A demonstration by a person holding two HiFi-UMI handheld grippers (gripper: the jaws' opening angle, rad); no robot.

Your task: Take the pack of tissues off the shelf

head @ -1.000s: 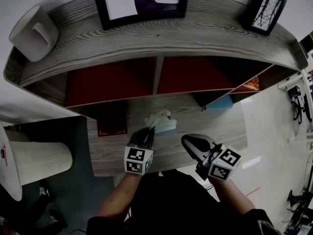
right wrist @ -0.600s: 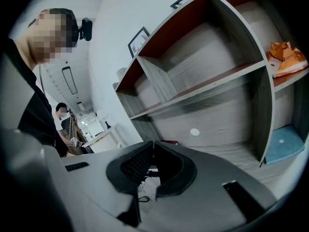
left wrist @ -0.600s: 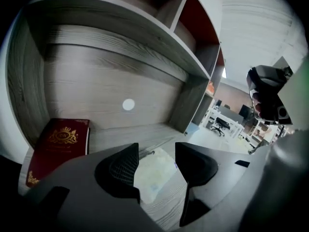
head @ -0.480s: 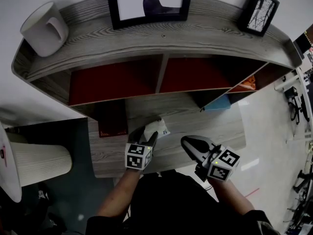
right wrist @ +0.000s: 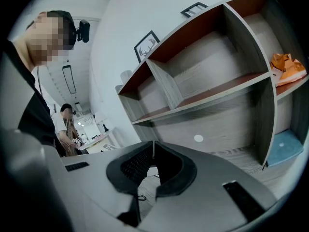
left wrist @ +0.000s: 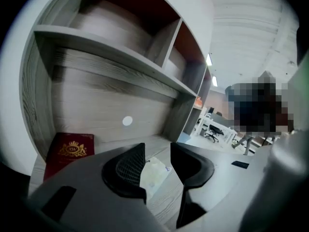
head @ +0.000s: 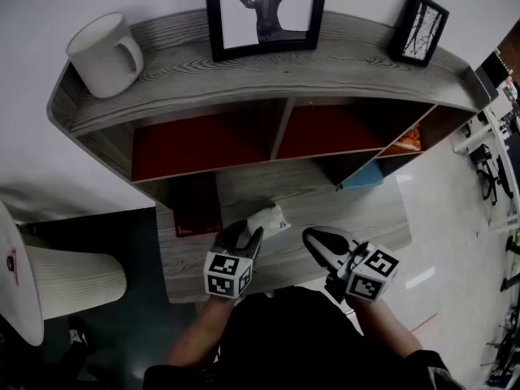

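The pack of tissues [head: 270, 217] is pale with a blue edge and lies on the low wooden surface [head: 325, 197] under the shelf [head: 276, 71]. My left gripper [head: 249, 236] is just short of it. Its jaws have just been closing but still stand apart. In the left gripper view the pack [left wrist: 154, 175] shows through the gap of the left gripper [left wrist: 157, 145], lying flat, with neither pad on it. My right gripper [head: 312, 236] hangs to the right of the pack. In the right gripper view the right gripper [right wrist: 153, 142] has its jaws together on nothing.
A red booklet [head: 195, 205] lies left of the pack. On top of the shelf stand a white mug [head: 106, 43], a deer picture [head: 264, 6] and a small frame [head: 417, 27]. Right-hand compartments hold an orange item [head: 410, 139] and a blue item [head: 363, 175]. A white ribbed cylinder [head: 73, 275] stands at left.
The left gripper, closed at the pack a second ago, now has its jaws apart and sits slightly back from it. The pack rests on the wood. The right gripper stays closed.
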